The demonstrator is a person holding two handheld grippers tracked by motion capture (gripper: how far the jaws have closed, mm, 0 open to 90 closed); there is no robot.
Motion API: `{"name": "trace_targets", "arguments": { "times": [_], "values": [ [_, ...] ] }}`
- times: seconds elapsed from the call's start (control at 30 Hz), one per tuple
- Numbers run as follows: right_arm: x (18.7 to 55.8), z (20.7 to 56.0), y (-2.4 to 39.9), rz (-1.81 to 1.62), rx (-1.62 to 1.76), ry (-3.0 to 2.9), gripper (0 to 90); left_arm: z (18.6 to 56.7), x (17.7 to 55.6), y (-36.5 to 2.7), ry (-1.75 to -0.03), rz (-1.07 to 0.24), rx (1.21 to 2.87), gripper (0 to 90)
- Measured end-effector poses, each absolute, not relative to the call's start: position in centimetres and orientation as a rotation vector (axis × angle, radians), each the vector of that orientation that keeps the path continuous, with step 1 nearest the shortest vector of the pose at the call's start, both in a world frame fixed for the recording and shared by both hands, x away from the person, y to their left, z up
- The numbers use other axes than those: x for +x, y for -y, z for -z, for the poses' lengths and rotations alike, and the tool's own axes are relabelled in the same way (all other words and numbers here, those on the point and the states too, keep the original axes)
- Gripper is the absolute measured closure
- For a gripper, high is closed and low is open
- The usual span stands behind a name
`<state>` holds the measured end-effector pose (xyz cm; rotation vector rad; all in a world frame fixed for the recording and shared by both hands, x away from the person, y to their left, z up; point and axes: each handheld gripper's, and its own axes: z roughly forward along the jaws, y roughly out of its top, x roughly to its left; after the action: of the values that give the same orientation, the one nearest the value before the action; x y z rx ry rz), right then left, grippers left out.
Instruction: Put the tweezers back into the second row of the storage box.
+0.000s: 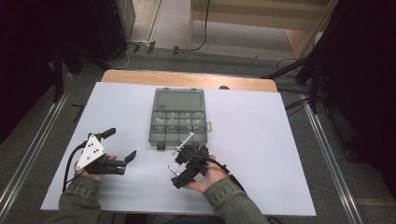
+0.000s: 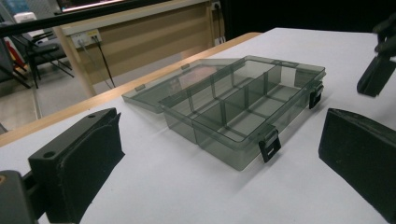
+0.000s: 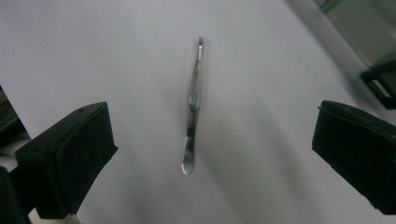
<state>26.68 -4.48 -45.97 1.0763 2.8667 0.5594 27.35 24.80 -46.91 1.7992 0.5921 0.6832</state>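
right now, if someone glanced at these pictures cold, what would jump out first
The smoky translucent plastic compartment box sits in the middle of the white table, its lid folded flat open behind it. Just in front of it, a slim silver metal tweezers lies on the table between the wide-open jaws of the right gripper. The left gripper, also open, faces the box.

A table (image 1: 261,121) with a white top and a wooden far edge is being used as the supporting surface. A smoky transparent compartment box (image 1: 179,122) is being kept open on it, the lid (image 1: 180,99) lying flat on the far side of the box. Metal tweezers (image 3: 193,108) are being left lying flat on the white top just beside the box's near right corner.
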Motion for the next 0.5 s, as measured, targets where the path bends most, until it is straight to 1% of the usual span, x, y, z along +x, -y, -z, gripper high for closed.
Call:
{"name": "trace_targets", "arguments": {
  "times": [0.1, 0.13, 0.2, 0.23, 0.27, 0.33, 0.43, 0.5],
  "values": [
    [26.9, 46.5, 3.2, -0.537, 1.028, -2.911, 3.2, 46.9, 27.3, -24.8, -0.591, -0.684, 1.798, 0.0],
    [26.9, 46.5, 2.8, -0.519, 1.042, -2.909, 5.7, 46.9, 27.3, -24.8, -0.590, -0.683, 1.796, 0.0],
    [27.0, 46.7, 2.3, -0.492, 1.035, -2.914, 12.6, 46.9, 27.3, -24.7, -0.588, -0.688, 1.794, 0.0],
    [27.0, 46.8, 2.0, -0.474, 1.036, -2.916, 18.0, 46.9, 27.3, -24.8, -0.590, -0.691, 1.792, 0.0],
    [27.0, 46.9, 1.7, -0.451, 1.036, -2.922, 20.6, 46.9, 27.3, -24.8, -0.590, -0.694, 1.788, 0.0],
    [26.9, 47.1, 1.4, -0.422, 1.027, -2.929, 29.8, 46.8, 27.3, -24.8, -0.591, -0.699, 1.785, 0.0],
    [26.7, 47.3, 1.1, -0.373, 1.017, -2.922, 48.6, 46.8, 27.3, -24.9, -0.590, -0.698, 1.784, 0.0],
    [26.6, 47.3, 1.0, -0.350, 1.054, -2.895, 66.0, 46.8, 27.3, -24.8, -0.591, -0.697, 1.786, 0.0]
  ]
}}
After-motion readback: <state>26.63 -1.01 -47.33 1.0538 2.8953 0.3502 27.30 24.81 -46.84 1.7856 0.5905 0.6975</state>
